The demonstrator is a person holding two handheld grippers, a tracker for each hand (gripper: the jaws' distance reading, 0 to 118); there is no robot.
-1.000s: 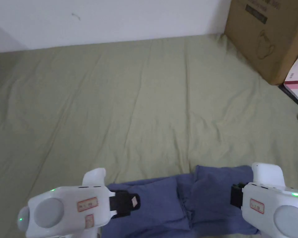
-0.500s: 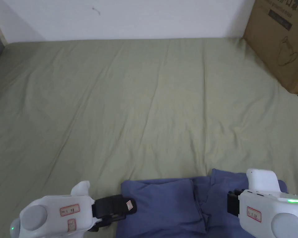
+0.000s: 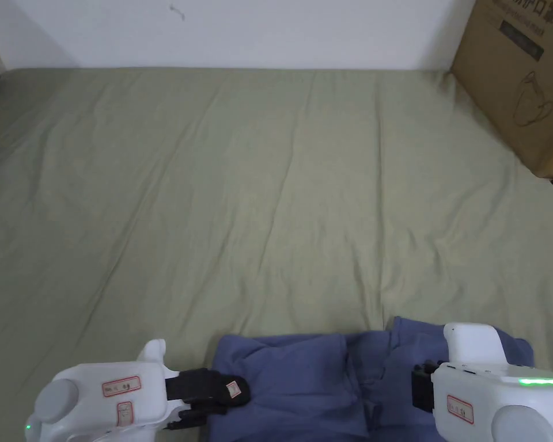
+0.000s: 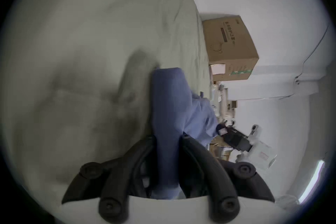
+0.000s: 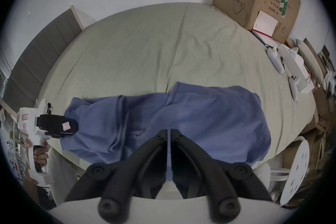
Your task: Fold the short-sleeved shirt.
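Observation:
The blue short-sleeved shirt [image 3: 304, 380] lies bunched along the near edge of the bed, with a ridge of folds near its middle [image 5: 120, 118]. My left gripper [image 3: 235, 391] grips its left end. In the left gripper view a strip of blue cloth [image 4: 167, 118] runs between the jaws, and both press on it [image 4: 168, 137]. My right gripper [image 3: 416, 384] sits over the shirt's right part. Its jaws stand almost together [image 5: 168, 130], with cloth under and between them. From the right gripper view, the left gripper [image 5: 74, 127] bites the shirt's far edge.
An olive sheet [image 3: 269, 201] covers the bed up to a white wall. A large cardboard box [image 3: 523, 75] stands at the back right corner. White controllers [image 5: 274, 60] lie along the right edge. A grey headboard [image 5: 36, 57] is on the left and a white stool [image 5: 298, 171] beside the bed.
The head camera swung right and up. My left gripper has drawn back leftward toward the near edge, still on the shirt's left end. The right gripper stays in place.

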